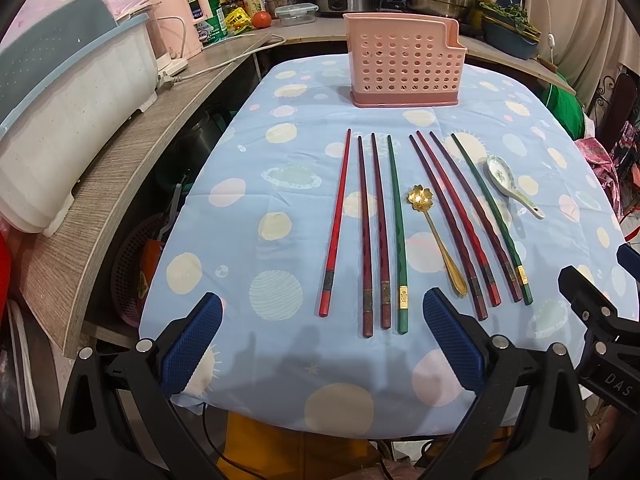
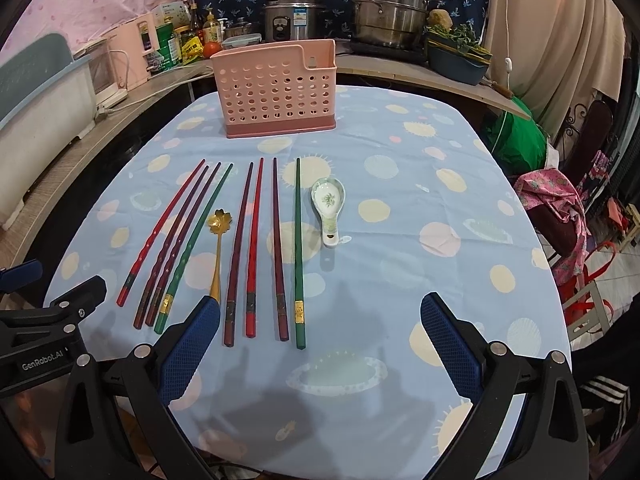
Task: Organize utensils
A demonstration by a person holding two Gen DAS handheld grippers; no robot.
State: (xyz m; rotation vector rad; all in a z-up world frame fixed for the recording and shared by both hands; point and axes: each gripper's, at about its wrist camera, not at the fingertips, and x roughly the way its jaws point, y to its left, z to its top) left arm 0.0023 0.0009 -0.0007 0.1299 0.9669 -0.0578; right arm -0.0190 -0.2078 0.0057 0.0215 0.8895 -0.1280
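Chopsticks (image 1: 362,236) look thin, stiff and slick; I'd pinch near the banded ends, both grippers (image 1: 320,344) (image 2: 320,344) gaping wide, empty.

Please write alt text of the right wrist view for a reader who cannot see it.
Eight red, maroon and green chopsticks, a gold flower-shaped spoon and a white ceramic spoon lie on a blue dotted tablecloth; the open right gripper hovers nearby, with a pink perforated utensil holder behind.

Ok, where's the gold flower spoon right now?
The gold flower-shaped metal spoon lies flat on the blue spotted tablecloth, between the two groups of chopsticks, beside the left group's green chopstick.
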